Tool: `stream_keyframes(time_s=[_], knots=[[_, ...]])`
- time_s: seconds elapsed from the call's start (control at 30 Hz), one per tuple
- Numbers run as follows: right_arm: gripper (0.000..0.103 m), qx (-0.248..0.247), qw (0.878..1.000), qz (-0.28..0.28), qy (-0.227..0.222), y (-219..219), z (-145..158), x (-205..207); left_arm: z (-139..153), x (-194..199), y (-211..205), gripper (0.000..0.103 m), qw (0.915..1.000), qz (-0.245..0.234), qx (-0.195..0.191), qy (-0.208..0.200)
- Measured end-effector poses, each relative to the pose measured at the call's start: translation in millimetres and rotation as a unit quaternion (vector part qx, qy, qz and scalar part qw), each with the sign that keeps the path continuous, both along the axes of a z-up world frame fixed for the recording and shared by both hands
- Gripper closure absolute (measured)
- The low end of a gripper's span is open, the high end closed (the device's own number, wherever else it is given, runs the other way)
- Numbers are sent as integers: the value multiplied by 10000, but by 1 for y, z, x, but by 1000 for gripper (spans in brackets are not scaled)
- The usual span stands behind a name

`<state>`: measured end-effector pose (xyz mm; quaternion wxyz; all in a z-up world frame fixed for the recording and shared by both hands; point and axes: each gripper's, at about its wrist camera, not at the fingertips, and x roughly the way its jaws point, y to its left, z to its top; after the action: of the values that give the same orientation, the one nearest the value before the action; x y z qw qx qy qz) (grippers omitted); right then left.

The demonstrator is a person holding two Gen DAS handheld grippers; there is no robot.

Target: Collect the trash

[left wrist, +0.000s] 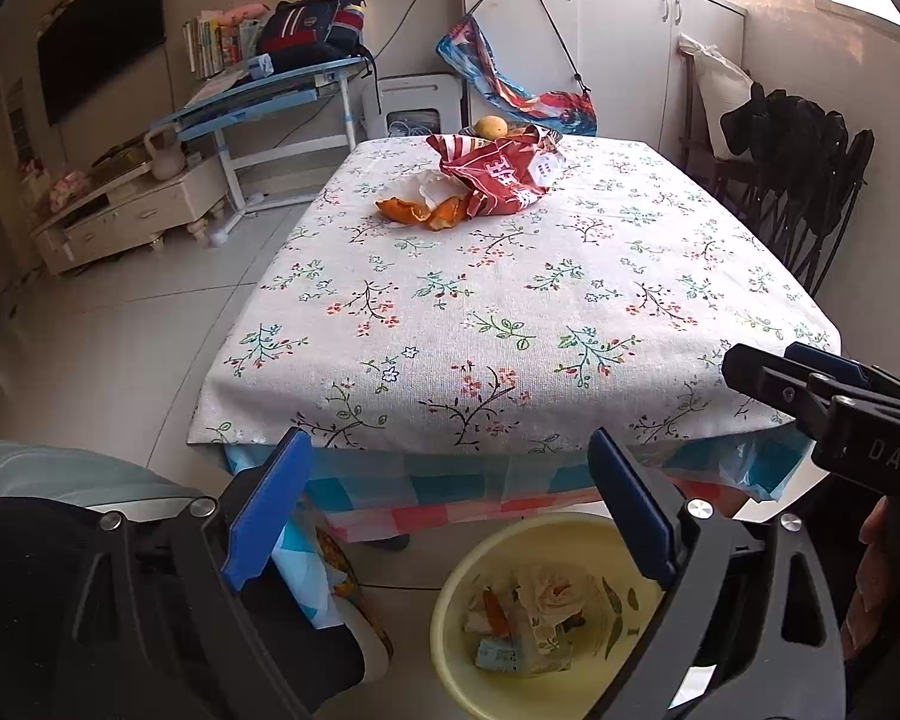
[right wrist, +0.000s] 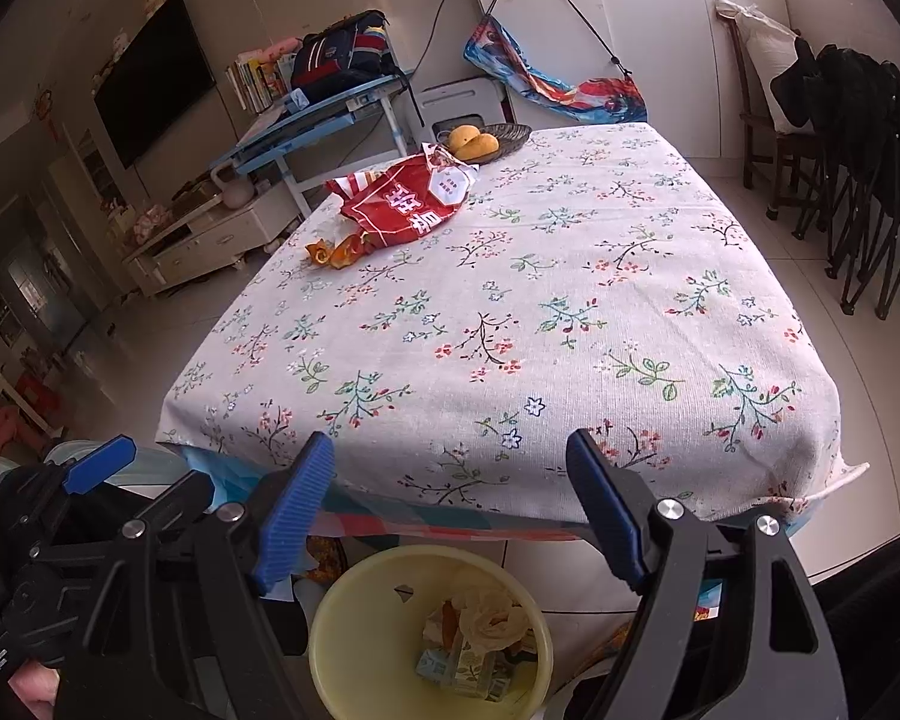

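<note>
Both claws are held at the near edge of the bench (left wrist: 510, 312), above the yellow waste bin (left wrist: 468, 660) that stands on the floor just below that edge. The left claw (left wrist: 450, 510) is seen with its blue pads spread wide and nothing between them; the right claw (right wrist: 450, 516) is likewise parted and empty. Neither is in contact with any trash.

Some rubbish is already seen inside the bin: crumpled tissue, small printed cartons and a scrap of orange peel. The step in hand is therefore judged to be the pause between a drop into the bin and the next pick.

What remains lies at the far end of the floral cloth, well apart from both claws: a crumpled red snack bag (left wrist: 498, 174), pieces of orange peel (left wrist: 426, 213) just beside its near-left edge, and a wad of white tissue (left wrist: 426, 189) touching the peel. Behind the bag stands a woven fruit dish (right wrist: 510, 135) with yellow fruit (right wrist: 471, 143), which is probably not trash and should be left alone.

A long reach across the bench is called for next. The peel pieces are small and lie flat, so a low approach with one pad slid against the cloth would be needed; the bag is light and would crush easily when pinched.
</note>
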<state>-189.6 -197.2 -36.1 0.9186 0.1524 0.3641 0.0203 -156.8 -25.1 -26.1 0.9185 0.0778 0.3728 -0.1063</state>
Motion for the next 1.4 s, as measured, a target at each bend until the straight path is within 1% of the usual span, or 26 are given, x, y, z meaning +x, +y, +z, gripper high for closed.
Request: stream_keyframes(time_s=[0.63,0.8,1.0,1.2,1.4], knots=[[26,-112,9999,71,4,8,-1,5,4,2,5,12,9999,72,-109,-11],[26,8,9999,120,18,9,-1,9,6,7,9,12,9998,103,-175,-6],[26,-23,9997,253,43,15,0,19,13,24,16,11,9995,274,-95,-97],[26,-97,9994,337,59,17,1,37,15,55,29,11,9982,538,-261,49],[26,-202,9988,447,47,23,2,62,18,86,39,11,9964,779,-322,92]])
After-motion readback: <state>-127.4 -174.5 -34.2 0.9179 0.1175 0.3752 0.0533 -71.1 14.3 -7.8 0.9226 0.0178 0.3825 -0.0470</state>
